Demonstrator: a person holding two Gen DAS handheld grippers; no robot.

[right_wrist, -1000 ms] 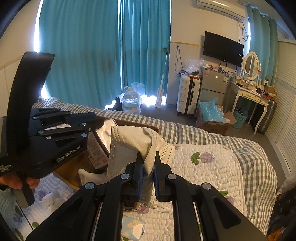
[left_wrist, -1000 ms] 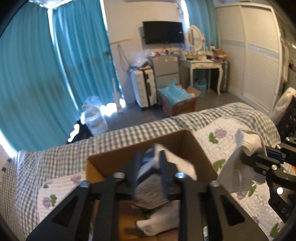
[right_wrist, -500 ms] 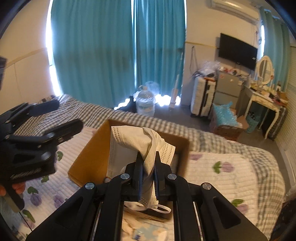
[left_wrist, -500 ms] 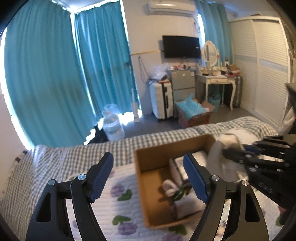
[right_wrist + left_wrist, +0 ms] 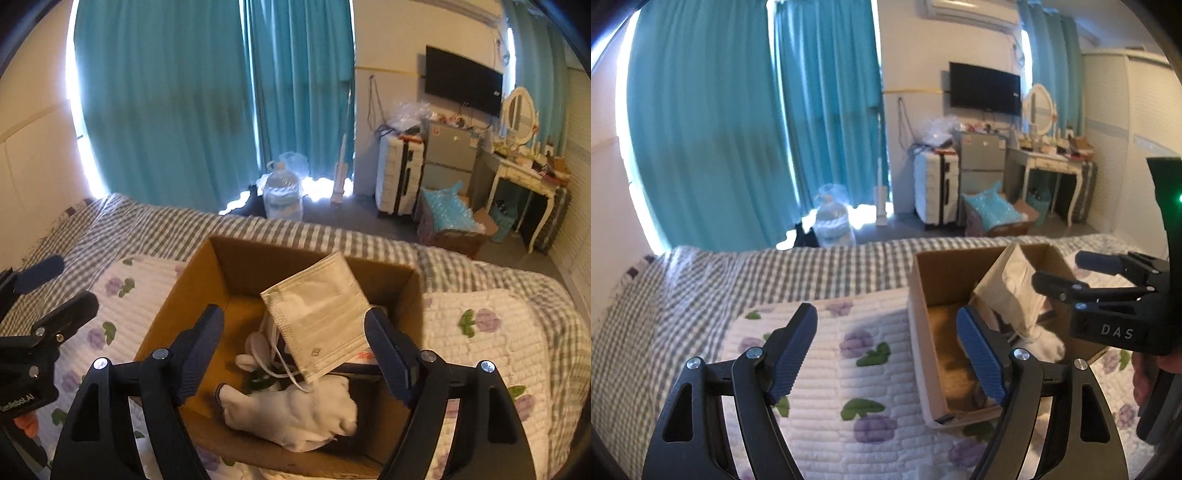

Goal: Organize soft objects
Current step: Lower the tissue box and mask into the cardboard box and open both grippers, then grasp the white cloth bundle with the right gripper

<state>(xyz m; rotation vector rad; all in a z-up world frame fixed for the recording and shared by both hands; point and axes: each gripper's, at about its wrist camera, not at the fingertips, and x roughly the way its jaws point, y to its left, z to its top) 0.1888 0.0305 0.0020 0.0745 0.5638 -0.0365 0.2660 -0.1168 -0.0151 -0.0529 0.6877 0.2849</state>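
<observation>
Where our right gripper (image 5: 295, 347) pinched it, the pleated white mask (image 5: 319, 321) now drops free into the cardboard box (image 5: 207, 280), both our grippers' jaws having just opened wide, our left gripper (image 5: 886, 347) empty.

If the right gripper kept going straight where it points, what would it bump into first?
Probably the white face mask, which lies right between the open right gripper fingers, over the cardboard box. Depth is hard to judge.

teal curtains (image 5: 207, 110), brown box (image 5: 258, 273), white mask (image 5: 317, 314)
</observation>
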